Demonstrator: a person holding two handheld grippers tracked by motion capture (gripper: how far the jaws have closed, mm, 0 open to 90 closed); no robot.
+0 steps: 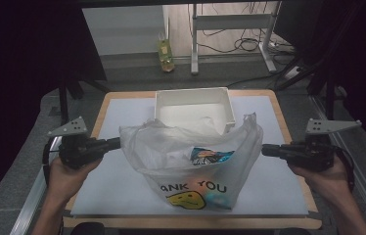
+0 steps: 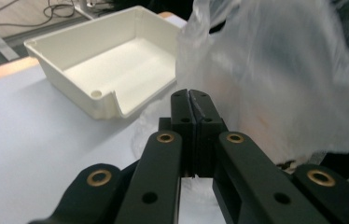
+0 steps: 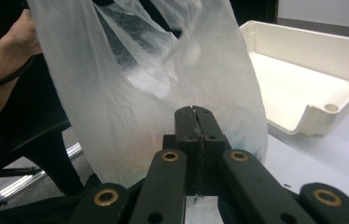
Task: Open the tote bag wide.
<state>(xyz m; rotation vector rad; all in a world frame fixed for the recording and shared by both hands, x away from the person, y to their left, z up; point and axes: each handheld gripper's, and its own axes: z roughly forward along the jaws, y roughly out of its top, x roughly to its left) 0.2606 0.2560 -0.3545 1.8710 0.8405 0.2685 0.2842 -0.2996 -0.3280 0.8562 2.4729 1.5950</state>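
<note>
High view first: a thin plastic bag point(image 1: 195, 164) sits in the middle of the table point(image 1: 122, 161), stretched between both hands. On the left, the left gripper point(image 1: 118, 143) has its jaws pressed tight on the bag's left edge; on the right, the right gripper point(image 1: 264, 149) pinches the right edge the same way. Inside the bag, a blue packet point(image 1: 209, 155) and something yellow and blue low down near the smiley print. Just behind the bag, at the far side, sits a white tray point(image 1: 193, 93). Left gripper view: jaws flat together, film caught between them, bag point(image 2: 275, 84) billowing at right, tray point(image 2: 107, 60) at left. Right gripper view: jaws closed on the bag point(image 3: 154, 93).
</note>
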